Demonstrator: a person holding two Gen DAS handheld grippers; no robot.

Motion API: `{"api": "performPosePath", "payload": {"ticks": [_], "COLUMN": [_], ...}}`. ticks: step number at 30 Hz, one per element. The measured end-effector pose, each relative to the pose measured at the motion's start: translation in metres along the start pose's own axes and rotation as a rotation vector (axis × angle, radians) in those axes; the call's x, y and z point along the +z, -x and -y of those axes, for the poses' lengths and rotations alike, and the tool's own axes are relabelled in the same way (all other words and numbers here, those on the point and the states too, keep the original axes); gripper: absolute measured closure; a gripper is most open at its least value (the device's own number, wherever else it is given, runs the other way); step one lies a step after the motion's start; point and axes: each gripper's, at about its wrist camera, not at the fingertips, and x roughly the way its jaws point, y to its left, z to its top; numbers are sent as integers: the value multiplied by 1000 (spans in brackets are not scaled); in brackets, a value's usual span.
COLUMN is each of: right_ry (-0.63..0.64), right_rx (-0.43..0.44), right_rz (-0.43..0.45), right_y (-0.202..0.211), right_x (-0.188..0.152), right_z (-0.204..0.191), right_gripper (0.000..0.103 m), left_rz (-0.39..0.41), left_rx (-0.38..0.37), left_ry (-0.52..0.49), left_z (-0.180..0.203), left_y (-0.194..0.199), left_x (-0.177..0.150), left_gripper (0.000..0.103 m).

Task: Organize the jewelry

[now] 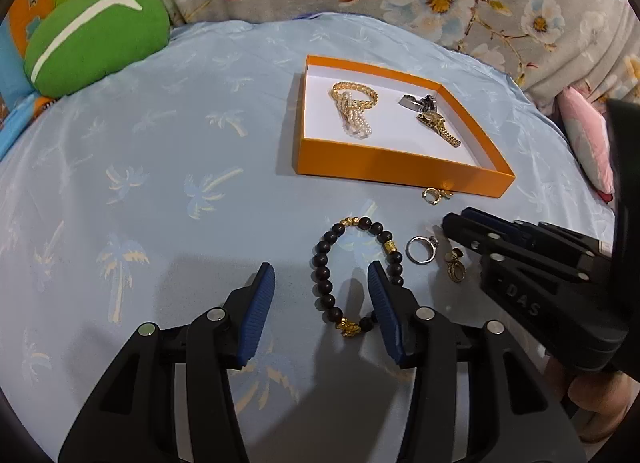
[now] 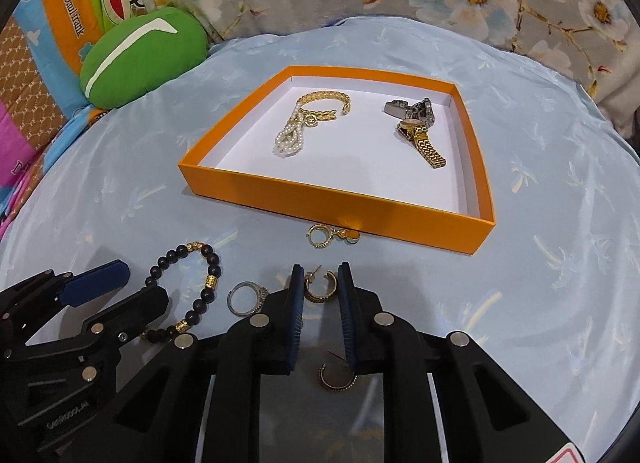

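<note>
The bedsheet (image 2: 540, 183) is smooth pale-blue cloth with a faint sheen. The orange tray (image 2: 320, 199) looks like matt card, white inside. In it lie a shiny gold-coloured chain bracelet (image 2: 326, 103), a pearly bead strand (image 2: 288, 139) and two polished metal watches (image 2: 416, 123). The beaded bracelet (image 1: 324, 263) has dark, dull beads with bright gold spacers. The ring (image 2: 244, 297) is glossy silver-toned metal. Both grippers are matt black plastic with ribbed blue pads (image 1: 256, 311). The green cushion (image 1: 96, 35) is soft fabric.
</note>
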Motion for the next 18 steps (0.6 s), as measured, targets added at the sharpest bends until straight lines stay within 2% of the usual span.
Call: {"api": "performPosePath", "payload": {"ticks": [2, 3, 4, 5, 7, 18], "right_ry": [-9, -16, -23, -28, -38, -80], "right_rx": [1, 5, 7, 9, 13, 29], "right_rz": [5, 6, 7, 10, 16, 53], "right_y": [3, 4, 6, 7, 11, 30], "right_x": [-2, -2, -3, -4, -5, -5], "right_z": [3, 5, 7, 8, 11, 23], "right_gripper": [87, 87, 87, 87, 87, 87], "left_rz": [0, 0, -1, -1, -4, 24], "left_rx": [16, 19, 16, 19, 7, -39], "left_ry": [-10, -15, -20, -25, -27, -4], "left_z": [2, 3, 4, 5, 5, 5], "left_y": [-1, -1, -2, -2, -3, 11], "left_x": [0, 0, 0, 0, 0, 4], "left_gripper": [57, 61, 72, 77, 93, 96]}}
